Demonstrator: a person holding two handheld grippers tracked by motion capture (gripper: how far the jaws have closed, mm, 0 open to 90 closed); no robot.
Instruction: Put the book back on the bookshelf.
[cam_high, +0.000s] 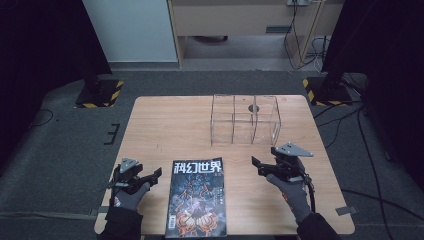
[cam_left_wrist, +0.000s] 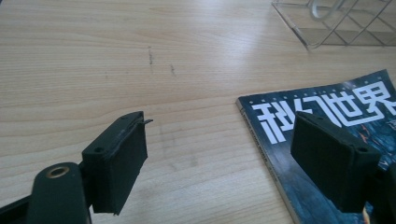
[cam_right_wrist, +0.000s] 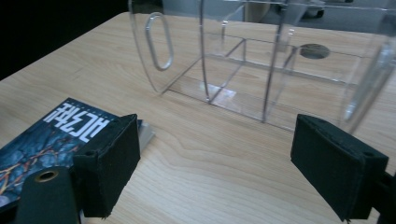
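A dark magazine (cam_high: 197, 196) with white title characters lies flat at the table's near edge, between my two hands; its top left corner (cam_left_wrist: 327, 112) and its top right corner (cam_right_wrist: 56, 130) lie near the jaws. My left gripper (cam_high: 154, 176) hovers just left of the magazine, open and holding nothing (cam_left_wrist: 219, 154). My right gripper (cam_high: 258, 166) hovers to the magazine's right, open and holding nothing (cam_right_wrist: 215, 158). A clear acrylic divided rack (cam_high: 245, 120) stands upright beyond the magazine, right of centre, with nothing in its compartments (cam_right_wrist: 261, 60).
The wooden table (cam_high: 165, 125) has bare surface to the left of the rack. A round cable hole (cam_high: 253, 108) lies behind the rack. Black stands with hazard-striped bases (cam_high: 100, 92) flank the table on the floor, with cables at the right.
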